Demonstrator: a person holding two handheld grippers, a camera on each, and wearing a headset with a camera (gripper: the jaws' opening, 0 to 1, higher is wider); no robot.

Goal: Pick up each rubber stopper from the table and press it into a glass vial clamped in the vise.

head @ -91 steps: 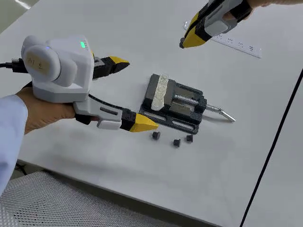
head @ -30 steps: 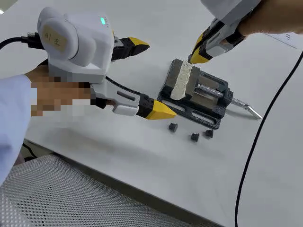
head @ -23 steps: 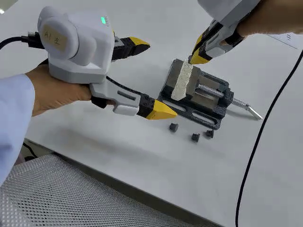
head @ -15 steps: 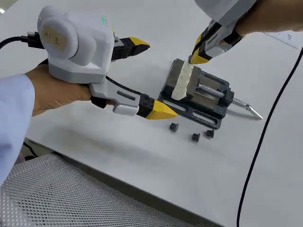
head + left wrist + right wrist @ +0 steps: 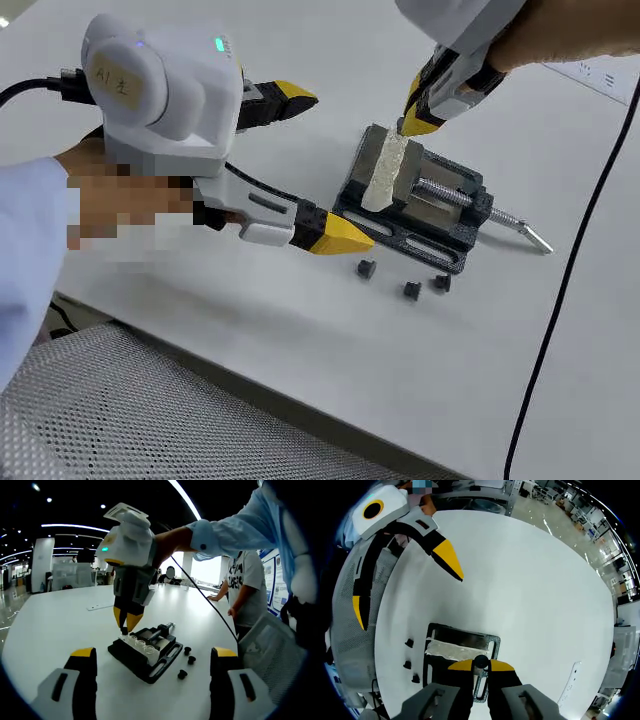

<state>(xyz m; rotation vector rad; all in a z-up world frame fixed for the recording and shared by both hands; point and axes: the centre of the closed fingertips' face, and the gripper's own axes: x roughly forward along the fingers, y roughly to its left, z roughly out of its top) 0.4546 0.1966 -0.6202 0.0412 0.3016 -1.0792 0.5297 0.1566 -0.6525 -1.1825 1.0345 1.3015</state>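
One stopper [image 5: 481, 661] pinched in right gripper [image 5: 412, 122] over end vial [image 5: 126, 638] in vise [image 5: 440, 215]; three stoppers [image 5: 411, 290] left on table [image 5: 300, 350]; left gripper [image 5: 340, 168] wide, empty.

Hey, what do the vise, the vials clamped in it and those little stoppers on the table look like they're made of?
Vise: matte black, likely painted metal, though plastic is possible; its screw is bright bare steel. Vials: see-through with glinting rims, so clear glass or plastic. Stoppers: dull black with no shine, probably rubber.
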